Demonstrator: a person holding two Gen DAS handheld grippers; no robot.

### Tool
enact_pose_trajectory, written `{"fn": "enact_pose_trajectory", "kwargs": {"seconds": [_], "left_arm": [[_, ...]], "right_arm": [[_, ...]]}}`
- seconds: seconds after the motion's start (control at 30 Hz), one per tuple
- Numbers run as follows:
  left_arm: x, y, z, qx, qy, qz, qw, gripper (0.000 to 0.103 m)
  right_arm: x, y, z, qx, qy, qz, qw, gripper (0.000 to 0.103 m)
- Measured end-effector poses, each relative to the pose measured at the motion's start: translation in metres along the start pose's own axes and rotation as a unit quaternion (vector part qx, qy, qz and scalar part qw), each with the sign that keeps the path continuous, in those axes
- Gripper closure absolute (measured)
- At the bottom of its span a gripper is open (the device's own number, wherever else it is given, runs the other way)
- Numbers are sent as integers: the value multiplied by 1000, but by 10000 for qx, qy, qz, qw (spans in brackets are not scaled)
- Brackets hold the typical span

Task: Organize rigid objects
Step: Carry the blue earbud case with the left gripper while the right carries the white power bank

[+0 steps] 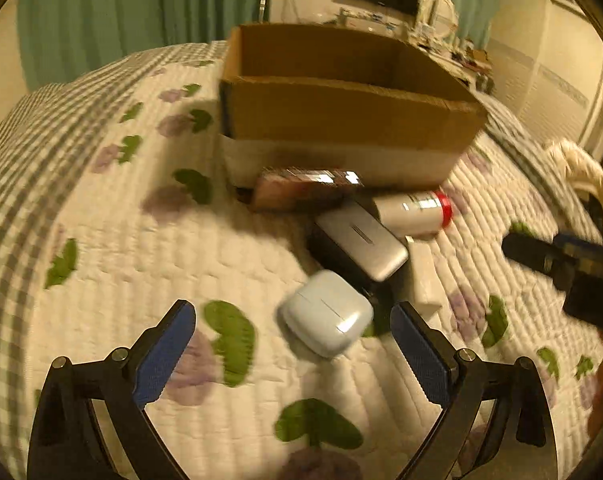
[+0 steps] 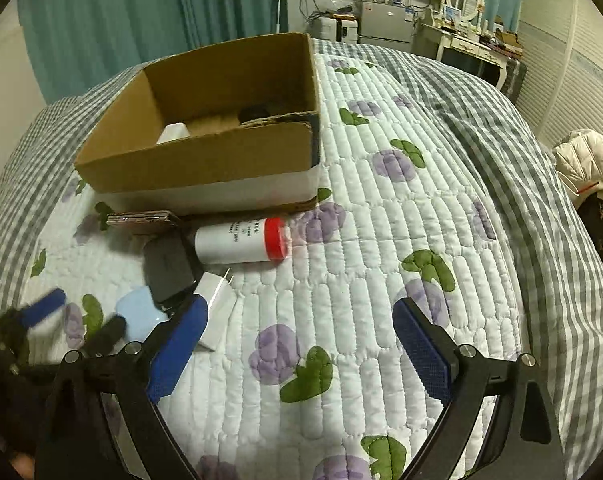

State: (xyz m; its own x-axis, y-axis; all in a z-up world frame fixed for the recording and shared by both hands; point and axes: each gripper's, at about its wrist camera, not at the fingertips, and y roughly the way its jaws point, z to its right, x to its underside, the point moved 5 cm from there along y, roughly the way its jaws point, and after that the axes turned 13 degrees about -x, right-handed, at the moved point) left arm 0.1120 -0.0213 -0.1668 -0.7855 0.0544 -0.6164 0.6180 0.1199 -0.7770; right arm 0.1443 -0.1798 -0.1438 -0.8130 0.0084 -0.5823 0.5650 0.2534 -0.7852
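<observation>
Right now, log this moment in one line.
left gripper: jaws open over earbud case | right gripper: open, empty | cardboard box: partly filled

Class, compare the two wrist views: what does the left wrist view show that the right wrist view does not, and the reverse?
Only the left wrist view shows the silver device's top face and the pale blue case whole. Only the right wrist view sees into the cardboard box, where a white item and a dark item lie. Both show the box, the red-capped white bottle, the white charger and the quilt.
</observation>
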Motion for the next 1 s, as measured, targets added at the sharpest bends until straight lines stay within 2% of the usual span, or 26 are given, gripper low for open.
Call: {"fn": "enact_pose_trajectory", "kwargs": {"seconds": [0.13, 0.23, 0.3, 0.43, 0.57, 0.87, 0.97, 1.0], "left_arm": [[7, 12, 20, -50, 459, -5, 9989, 14], [7, 20, 23, -7, 575, -37, 9983, 22], [7, 24, 22, 125, 621, -41, 9980, 44], [4, 20, 14, 340, 606, -7, 9976, 44], [-4, 11, -8, 192, 410, 89, 9989, 44], [-25, 0, -49, -105, -32, 205, 9997, 44], [-26, 1, -52, -89, -131, 171, 9997, 44], [-26, 2, -53, -85, -156, 162, 9997, 44]], "right_arm": [[0, 3, -2, -3, -9, -16, 10000, 9], [1, 6, -6, 23, -103, -39, 9999, 9], [3, 8, -8, 52, -156, -71, 9998, 9], [7, 12, -8, 112, -178, -123, 9997, 9], [9, 14, -10, 165, -222, -108, 9996, 9], [15, 42, -43, -109, -370, -308, 9988, 9], [19, 59, -49, -153, -345, -487, 9981, 16], [20, 66, -50, -114, -332, -567, 9978, 23]]}}
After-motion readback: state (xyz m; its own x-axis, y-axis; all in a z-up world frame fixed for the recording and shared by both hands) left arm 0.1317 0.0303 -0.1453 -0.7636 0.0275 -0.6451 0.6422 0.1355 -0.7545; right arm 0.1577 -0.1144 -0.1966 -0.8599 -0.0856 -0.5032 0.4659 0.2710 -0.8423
